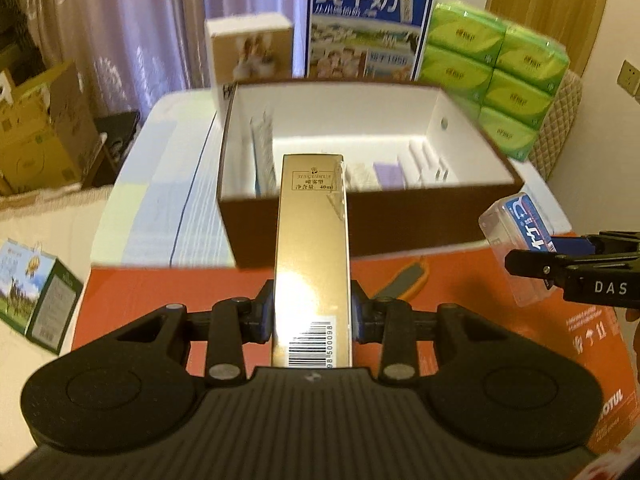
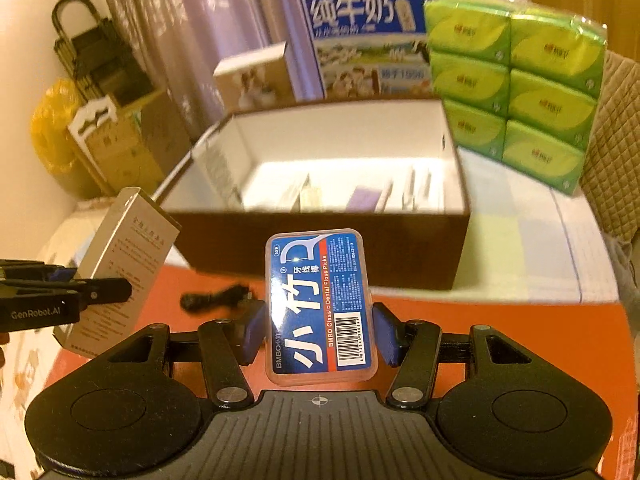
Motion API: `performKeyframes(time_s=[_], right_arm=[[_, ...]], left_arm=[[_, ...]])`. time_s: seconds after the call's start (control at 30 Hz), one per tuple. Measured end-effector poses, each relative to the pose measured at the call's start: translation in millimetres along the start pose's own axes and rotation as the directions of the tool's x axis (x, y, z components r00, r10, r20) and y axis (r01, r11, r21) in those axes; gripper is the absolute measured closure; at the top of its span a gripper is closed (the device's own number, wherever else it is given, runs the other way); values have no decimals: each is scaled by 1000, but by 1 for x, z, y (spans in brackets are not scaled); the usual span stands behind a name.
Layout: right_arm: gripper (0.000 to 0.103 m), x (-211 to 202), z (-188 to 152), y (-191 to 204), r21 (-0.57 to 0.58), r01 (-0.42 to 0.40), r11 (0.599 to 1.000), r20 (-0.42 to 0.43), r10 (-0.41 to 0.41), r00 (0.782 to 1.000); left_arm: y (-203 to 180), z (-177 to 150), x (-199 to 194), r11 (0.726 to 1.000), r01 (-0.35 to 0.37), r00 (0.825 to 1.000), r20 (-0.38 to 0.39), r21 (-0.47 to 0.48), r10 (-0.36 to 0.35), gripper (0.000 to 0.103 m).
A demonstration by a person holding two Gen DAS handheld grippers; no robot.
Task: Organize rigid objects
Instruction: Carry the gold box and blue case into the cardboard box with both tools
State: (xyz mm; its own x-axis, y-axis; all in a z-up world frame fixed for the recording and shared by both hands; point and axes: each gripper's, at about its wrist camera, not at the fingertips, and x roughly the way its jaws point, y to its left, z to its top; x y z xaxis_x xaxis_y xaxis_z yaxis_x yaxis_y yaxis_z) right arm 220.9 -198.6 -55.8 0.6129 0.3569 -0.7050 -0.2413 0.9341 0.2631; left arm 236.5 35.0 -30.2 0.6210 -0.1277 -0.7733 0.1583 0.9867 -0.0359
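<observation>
The left tool [image 1: 312, 312] is clamped on a tall gold carton [image 1: 312, 248], its pads pressing the long sides near the barcode end. In the left wrist view the carton runs up the middle of the frame, and its far end overlaps the near wall of the brown storage box [image 1: 360, 224]. Whether it is already over the rim or short of it cannot be told.

The right tool [image 2: 318, 334] is clamped on a clear floss pick case [image 2: 320, 304] with a blue label, gripped on both long edges. In the right wrist view the case sits at centre frame, in front of the box's near wall and above the orange sheet [image 2: 500, 320] that covers the near part of the tabletop.

Both items appear to be in the air and not yet placed. Several small packages already lie along the near side of the box's white interior, including a purple one [image 1: 388, 174]; the back half looks bare. So the sorting seems partly done, with room left for these two pieces.

Outside the box, a black cable [image 2: 216, 298] lies on the orange sheet at centre left of the right wrist view, and a grey and orange tool-like object [image 1: 400, 280] lies near the box in the left wrist view. Whether these also belong in the box is uncertain. Milk carton [image 1: 368, 24], green tissue packs [image 1: 496, 76] and a small beige box [image 1: 250, 48] stand behind, at the top of the frame.
</observation>
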Motion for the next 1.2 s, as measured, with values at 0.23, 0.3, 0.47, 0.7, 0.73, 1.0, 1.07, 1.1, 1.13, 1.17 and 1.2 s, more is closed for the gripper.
performKeyframes(time_s=[0.23,0.3,0.47,0.7,0.73,1.0,1.07,1.1,1.13,1.17,1.2], right_arm=[[50,-2,34,-8,6,-23,1000,54,23,998],[50,2,43,-8,11,-33,999,62,32,998],[50,14,66,-10,26,-53,998,75,51,996],[50,37,100,-16,43,-40,998,87,36,996],[50,40,103,-17,44,-36,998,88,32,996],[50,76,126,-25,47,-13,999,58,11,998],[50,85,129,-27,48,-7,999,49,5,999],[50,90,131,-27,49,-4,999,44,2,999],[50,95,132,-28,50,-1,999,40,-1,999],[50,100,133,-29,51,2,999,33,-4,999],[50,104,134,-30,53,5,999,27,-6,1000]], left_arm=[[-11,34,7,1000,4,999,36,23,-5,72],[-13,44,10,1000,8,999,45,24,-9,72],[-17,71,19,999,3,997,71,40,-6,72],[-17,107,44,999,-8,997,74,49,5,72],[-16,111,49,999,-12,998,69,50,8,72],[-14,133,90,998,-22,1000,22,57,21,72],[-14,137,99,998,-25,1000,12,58,25,72],[-14,140,104,998,-27,1000,7,60,27,72],[-13,142,109,998,-28,1000,3,61,28,72],[-14,144,113,998,-29,1000,0,64,29,72],[-13,146,117,997,-30,1000,-4,66,31,72]])
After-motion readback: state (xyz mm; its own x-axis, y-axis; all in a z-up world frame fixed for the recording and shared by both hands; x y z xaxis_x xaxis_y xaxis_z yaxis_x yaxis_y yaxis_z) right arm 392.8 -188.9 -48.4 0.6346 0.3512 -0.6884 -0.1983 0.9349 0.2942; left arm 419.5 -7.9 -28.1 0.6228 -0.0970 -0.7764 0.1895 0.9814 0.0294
